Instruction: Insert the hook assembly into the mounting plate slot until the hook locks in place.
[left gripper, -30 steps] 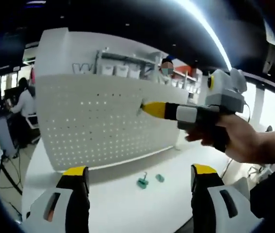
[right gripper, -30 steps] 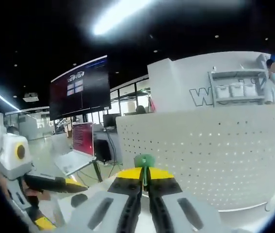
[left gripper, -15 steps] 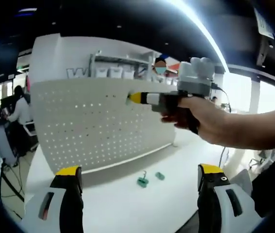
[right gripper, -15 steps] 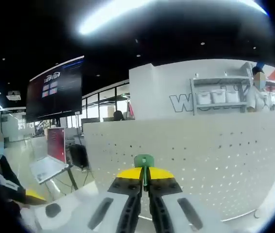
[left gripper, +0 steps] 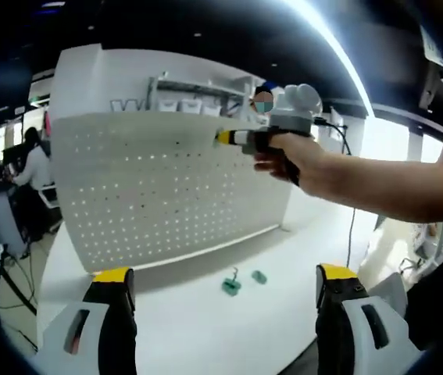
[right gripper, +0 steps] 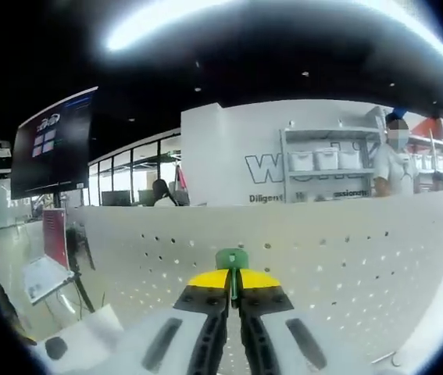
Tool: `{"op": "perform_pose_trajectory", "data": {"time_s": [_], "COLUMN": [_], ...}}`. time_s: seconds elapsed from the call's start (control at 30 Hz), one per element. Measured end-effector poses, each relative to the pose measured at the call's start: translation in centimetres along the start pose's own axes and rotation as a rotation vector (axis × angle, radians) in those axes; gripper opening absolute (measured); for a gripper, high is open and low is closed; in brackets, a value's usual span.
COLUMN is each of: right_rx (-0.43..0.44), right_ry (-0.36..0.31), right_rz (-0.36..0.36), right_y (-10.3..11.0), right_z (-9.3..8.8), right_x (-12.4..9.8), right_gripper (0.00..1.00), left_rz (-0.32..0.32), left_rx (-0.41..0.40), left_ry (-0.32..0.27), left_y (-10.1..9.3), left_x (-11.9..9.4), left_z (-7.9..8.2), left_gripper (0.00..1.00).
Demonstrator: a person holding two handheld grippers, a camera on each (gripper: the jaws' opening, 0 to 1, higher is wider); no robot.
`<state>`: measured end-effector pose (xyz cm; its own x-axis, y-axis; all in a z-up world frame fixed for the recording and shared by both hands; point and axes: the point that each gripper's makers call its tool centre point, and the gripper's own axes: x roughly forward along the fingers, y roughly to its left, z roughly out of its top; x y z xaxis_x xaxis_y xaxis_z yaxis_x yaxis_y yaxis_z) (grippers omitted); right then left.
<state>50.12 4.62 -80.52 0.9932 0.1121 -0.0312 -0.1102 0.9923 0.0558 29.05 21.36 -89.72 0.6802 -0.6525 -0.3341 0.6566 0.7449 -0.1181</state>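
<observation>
Right gripper (right gripper: 233,285) clamped on green hook (right gripper: 232,259), plate (right gripper: 346,258) dead ahead, close; hook points along jaws. Left gripper (left gripper: 225,293) jaws apart, well back.

The right hand-held gripper (right gripper: 234,291) rises from the bottom of the right gripper view, its yellow-tipped jaws pressed together on a green hook assembly (right gripper: 232,261), whose rounded green top stands just above the jaw tips. Directly behind it stands the white perforated mounting plate (right gripper: 338,250), upright and spanning the view. Whether the hook touches the plate cannot be told. Beyond the plate's top edge: a white wall with partial lettering (right gripper: 315,168), a shelf with white bins (right gripper: 321,160), a person (right gripper: 389,160) at right, and a dark screen (right gripper: 53,141) at left.
</observation>
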Motion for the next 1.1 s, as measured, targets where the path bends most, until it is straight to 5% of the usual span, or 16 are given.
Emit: {"op": "perform_pose_trajectory", "data": {"time_s": [1.1], "right_rx": [0.022], "right_ry": [0.037], "right_rz": [-0.069], "right_y": [-0.2], "right_z": [0.0], "right_x": [1.2], "right_gripper": [0.01], "left_rz": [0.012], "left_rx": [-0.073], "left_ry": [0.026], "left_y": [1.1], "left_x": [-0.2], "left_z": [-1.3], "left_gripper": [0.9]}}
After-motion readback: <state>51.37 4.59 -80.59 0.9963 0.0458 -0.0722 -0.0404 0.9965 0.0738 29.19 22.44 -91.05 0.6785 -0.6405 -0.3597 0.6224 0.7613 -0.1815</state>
